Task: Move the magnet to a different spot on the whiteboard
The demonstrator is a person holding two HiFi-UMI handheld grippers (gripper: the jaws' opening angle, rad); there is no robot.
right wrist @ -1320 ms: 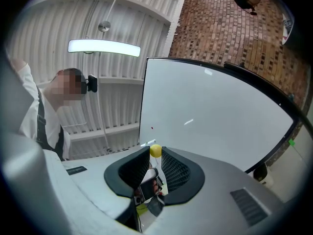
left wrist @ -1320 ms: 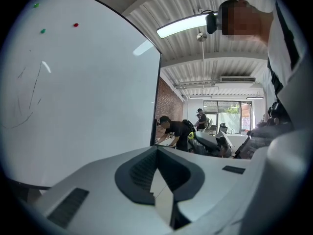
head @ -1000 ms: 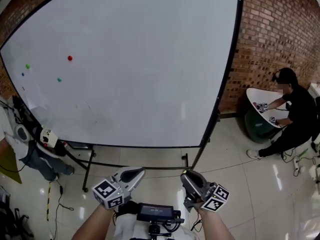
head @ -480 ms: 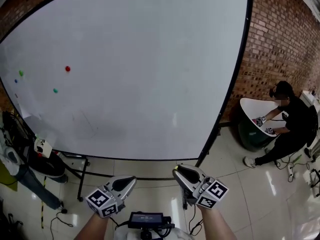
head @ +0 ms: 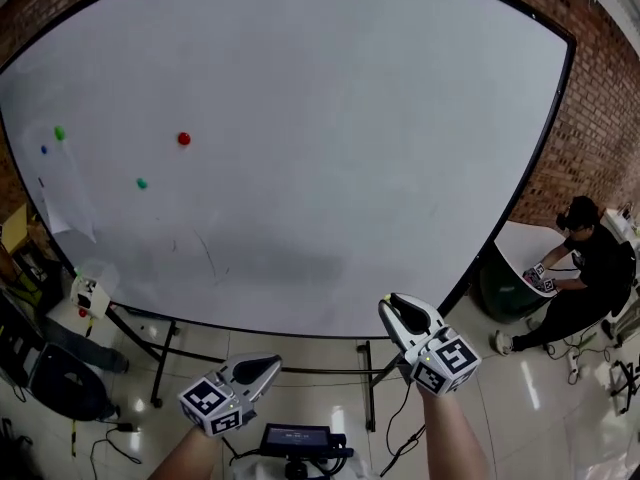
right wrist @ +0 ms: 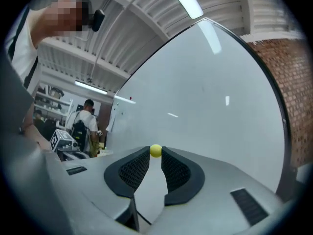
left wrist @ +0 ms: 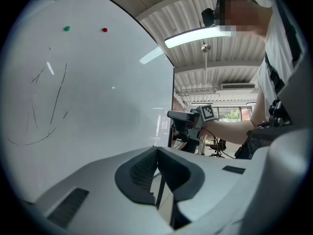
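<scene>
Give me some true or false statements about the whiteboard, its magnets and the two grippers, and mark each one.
1. The right gripper pinches a small yellow round magnet at its jaw tips. True.
2. The left gripper holds a red magnet. False: its jaws are together with nothing between them, and the red round magnet sits on the large white whiteboard.
3. A red brick wall stands behind the whiteboard. True.
4. Only red magnets are on the whiteboard. False: a green round magnet is there too.
</scene>
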